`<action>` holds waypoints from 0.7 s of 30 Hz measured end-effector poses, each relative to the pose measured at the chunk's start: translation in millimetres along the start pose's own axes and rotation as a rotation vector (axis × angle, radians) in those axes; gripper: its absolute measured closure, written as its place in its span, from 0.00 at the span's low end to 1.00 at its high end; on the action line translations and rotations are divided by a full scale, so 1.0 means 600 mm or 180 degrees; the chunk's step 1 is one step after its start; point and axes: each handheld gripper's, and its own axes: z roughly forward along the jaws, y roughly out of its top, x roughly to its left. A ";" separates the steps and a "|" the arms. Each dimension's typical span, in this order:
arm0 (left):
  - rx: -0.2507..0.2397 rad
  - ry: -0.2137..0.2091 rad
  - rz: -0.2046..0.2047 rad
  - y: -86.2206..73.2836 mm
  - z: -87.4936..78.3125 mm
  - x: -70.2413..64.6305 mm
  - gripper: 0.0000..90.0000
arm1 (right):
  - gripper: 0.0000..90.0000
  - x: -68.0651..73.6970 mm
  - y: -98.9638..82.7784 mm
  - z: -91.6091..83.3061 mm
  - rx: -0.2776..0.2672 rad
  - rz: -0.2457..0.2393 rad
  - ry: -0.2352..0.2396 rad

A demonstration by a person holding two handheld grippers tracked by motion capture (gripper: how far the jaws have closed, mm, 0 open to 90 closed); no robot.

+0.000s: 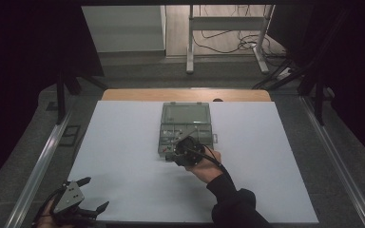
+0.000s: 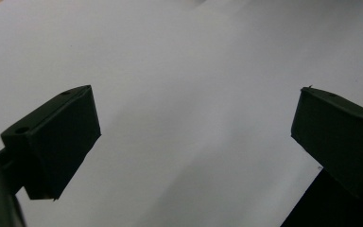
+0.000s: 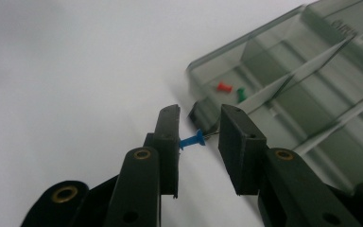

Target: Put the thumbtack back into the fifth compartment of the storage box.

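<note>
Blue push pin [image 3: 192,140] clamped crosswise in the right gripper [image 3: 198,137], head against one pad, tip toward the other; left gripper [image 2: 194,127] wide open.

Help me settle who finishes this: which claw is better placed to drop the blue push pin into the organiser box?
The right claw. It holds the blue push pin between its jaws right at the box corner, near the red pin and green pin. The left claw sits open at the table's near edge, far from the box.
</note>
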 end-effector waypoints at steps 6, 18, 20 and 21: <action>-0.0004 -0.0006 0.0008 0.000 0.000 0.000 0.03 | 0.77 -0.018 0.024 0.024 -0.0043 0.0073 -0.0108; -0.0013 -0.0013 0.0029 -0.001 -0.001 -0.001 0.03 | 0.65 -0.035 0.045 0.074 0.0036 0.0173 -0.0163; -0.0009 -0.0015 0.0035 -0.001 -0.001 -0.001 0.03 | 0.62 -0.037 0.043 0.072 0.0023 0.0223 -0.0124; -0.0011 -0.0016 0.0035 -0.001 -0.001 -0.001 0.03 | 0.60 -0.036 0.043 0.069 0.0027 0.0228 -0.0109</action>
